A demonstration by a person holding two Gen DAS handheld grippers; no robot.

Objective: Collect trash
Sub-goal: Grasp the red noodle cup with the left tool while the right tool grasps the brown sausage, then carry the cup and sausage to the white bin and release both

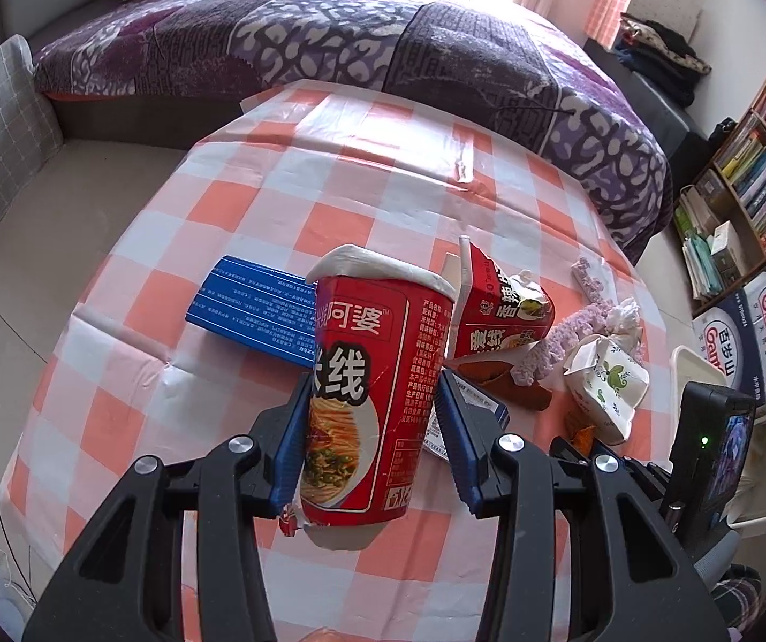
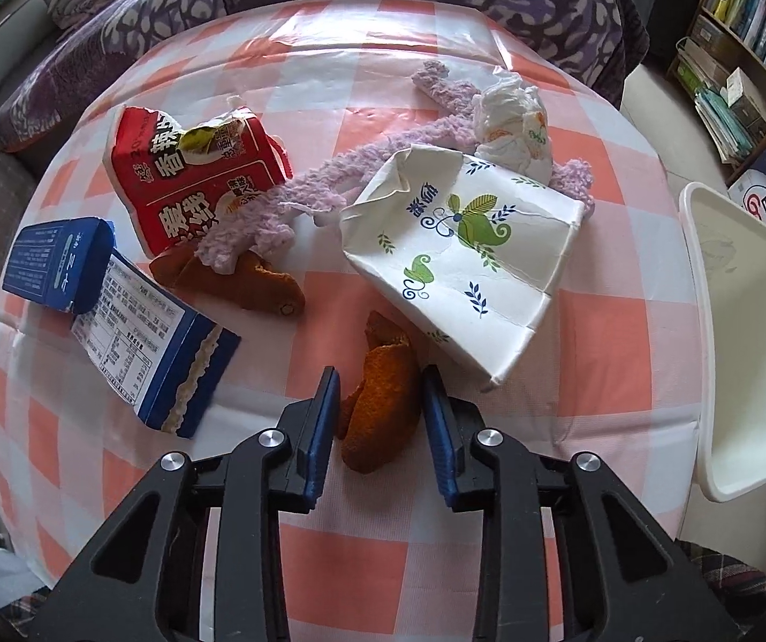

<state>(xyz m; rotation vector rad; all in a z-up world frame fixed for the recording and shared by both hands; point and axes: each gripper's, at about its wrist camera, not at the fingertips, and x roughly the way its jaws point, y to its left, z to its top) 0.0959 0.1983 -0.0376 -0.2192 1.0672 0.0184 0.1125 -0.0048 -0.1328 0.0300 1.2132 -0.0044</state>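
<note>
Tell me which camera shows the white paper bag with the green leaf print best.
The right wrist view: the white paper bag lies large and unobstructed, its print legible, beyond the right gripper. The left wrist view shows it small and crumpled at the right edge, past the red noodle cup.

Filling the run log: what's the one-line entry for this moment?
left gripper: around noodle cup | right gripper: open, straddling orange peel | bin: right

Black tongs [image 1: 372, 444], blue ribbed pads [image 1: 289, 449], silver screws [image 1: 240, 444].
</note>
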